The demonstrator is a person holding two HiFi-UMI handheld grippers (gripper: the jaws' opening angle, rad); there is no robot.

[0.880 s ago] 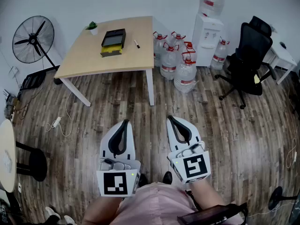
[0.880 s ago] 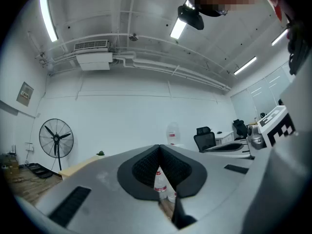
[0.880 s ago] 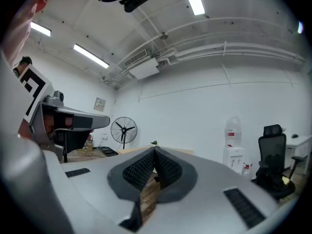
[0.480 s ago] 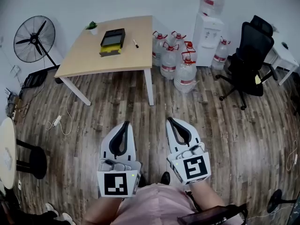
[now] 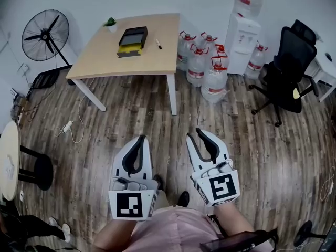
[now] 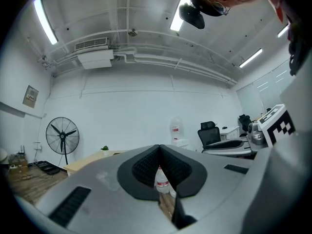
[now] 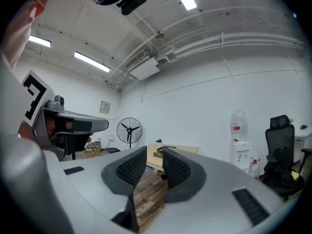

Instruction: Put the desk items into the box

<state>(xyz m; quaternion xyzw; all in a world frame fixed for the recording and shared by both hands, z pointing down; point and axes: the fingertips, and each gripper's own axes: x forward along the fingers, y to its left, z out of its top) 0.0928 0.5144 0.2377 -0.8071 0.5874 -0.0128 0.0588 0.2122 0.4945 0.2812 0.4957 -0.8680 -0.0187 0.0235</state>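
On the far wooden table (image 5: 100,56) lies a black box (image 5: 133,37) on top of a yellow item (image 5: 128,50). A dark marker (image 5: 158,44) lies to its right and a small potted plant (image 5: 110,23) stands at the back edge. Both grippers hang low over the floor near my body, well short of the table. My left gripper (image 5: 142,137) (image 6: 159,147) is shut with nothing in it. My right gripper (image 5: 198,132) (image 7: 154,151) shows a narrow gap between its jaws, and the table (image 7: 187,150) is seen beyond it.
Several water bottles (image 5: 202,67) and a water dispenser (image 5: 244,33) stand right of the table. A black office chair (image 5: 286,70) is further right. A standing fan (image 5: 46,33), floor cables (image 5: 68,127), a round table (image 5: 6,161) and a stool (image 5: 39,172) are at the left.
The view has shifted, so the table and bottles now sit slightly further right in the picture. Both grippers keep about the same low place and jaw states.
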